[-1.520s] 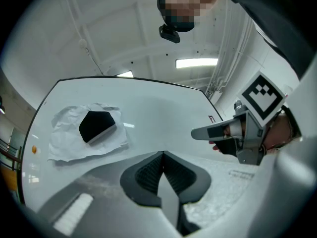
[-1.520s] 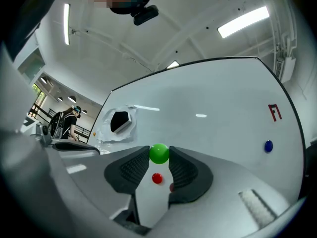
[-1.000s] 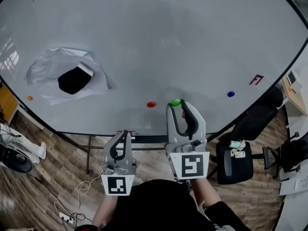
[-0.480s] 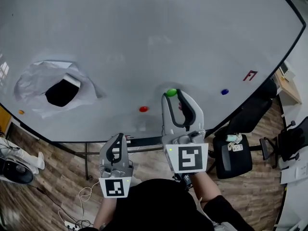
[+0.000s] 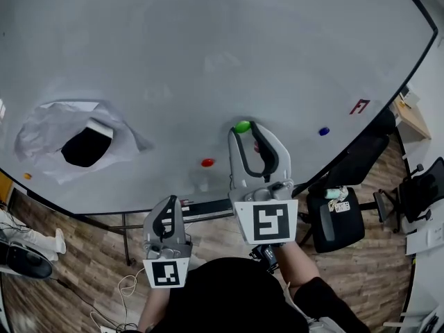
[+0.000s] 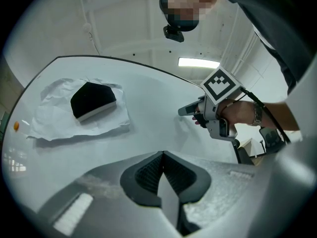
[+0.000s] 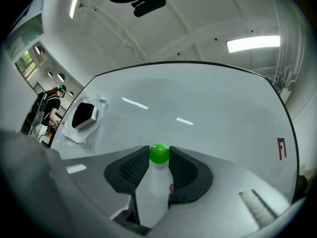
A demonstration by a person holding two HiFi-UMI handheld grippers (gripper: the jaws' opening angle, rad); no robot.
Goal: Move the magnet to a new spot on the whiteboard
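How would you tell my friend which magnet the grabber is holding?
Look at the big whiteboard, low down near its middle, where the right gripper reaches up. The green magnet sits pinched between its jaws. It is the only green one: the red magnet lies lower left and the blue magnet off to the right.

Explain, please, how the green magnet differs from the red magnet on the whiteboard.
The green magnet is pinched between the pads of the right gripper; the red magnet sits free on the whiteboard, untouched. In the head view the green magnet lies higher and further right than the red magnet. Their colours differ, green against red. Both are small and round.
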